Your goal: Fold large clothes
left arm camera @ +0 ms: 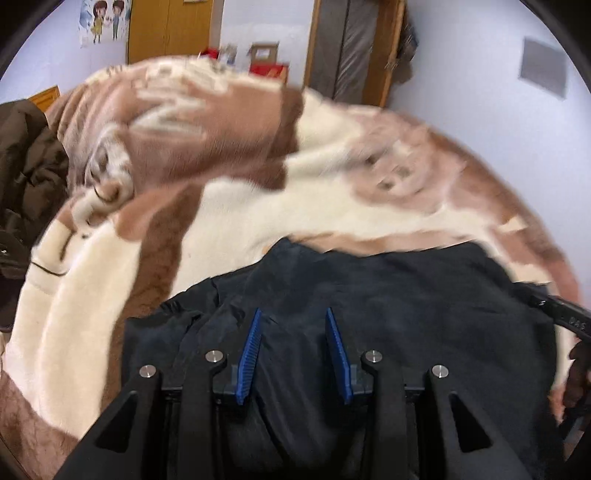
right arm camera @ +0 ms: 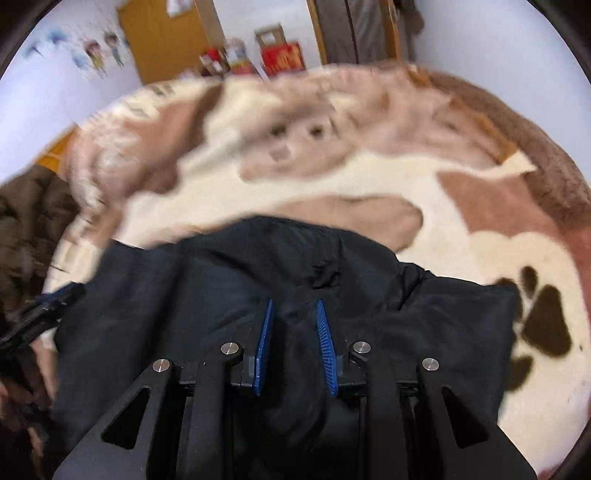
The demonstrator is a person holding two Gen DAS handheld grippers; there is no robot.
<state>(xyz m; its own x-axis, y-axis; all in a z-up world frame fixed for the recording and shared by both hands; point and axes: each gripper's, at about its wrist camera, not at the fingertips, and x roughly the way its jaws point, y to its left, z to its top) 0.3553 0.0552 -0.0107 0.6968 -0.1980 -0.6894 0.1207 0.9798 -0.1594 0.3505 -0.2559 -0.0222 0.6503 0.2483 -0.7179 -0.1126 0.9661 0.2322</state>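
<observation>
A large black garment (left arm camera: 406, 295) lies bunched on a brown and cream blanket (left arm camera: 258, 206). It also shows in the right wrist view (right arm camera: 221, 280), on the same blanket (right arm camera: 461, 206). My left gripper (left arm camera: 293, 314) sits over its near part with blue pads (left arm camera: 251, 347) apart and black fabric lying between them. My right gripper (right arm camera: 294, 304) sits likewise, pads (right arm camera: 327, 350) a little apart with a fold of black fabric between them. The right gripper shows at the right edge of the left wrist view (left arm camera: 561, 314); the left gripper shows at the left edge of the right wrist view (right arm camera: 40, 314).
A dark brown padded coat (left arm camera: 26, 166) lies at the left on the bed, also in the right wrist view (right arm camera: 26, 229). Red boxes (right arm camera: 280, 59) and a wooden door (left arm camera: 170, 29) stand behind the bed. Walls close the far side.
</observation>
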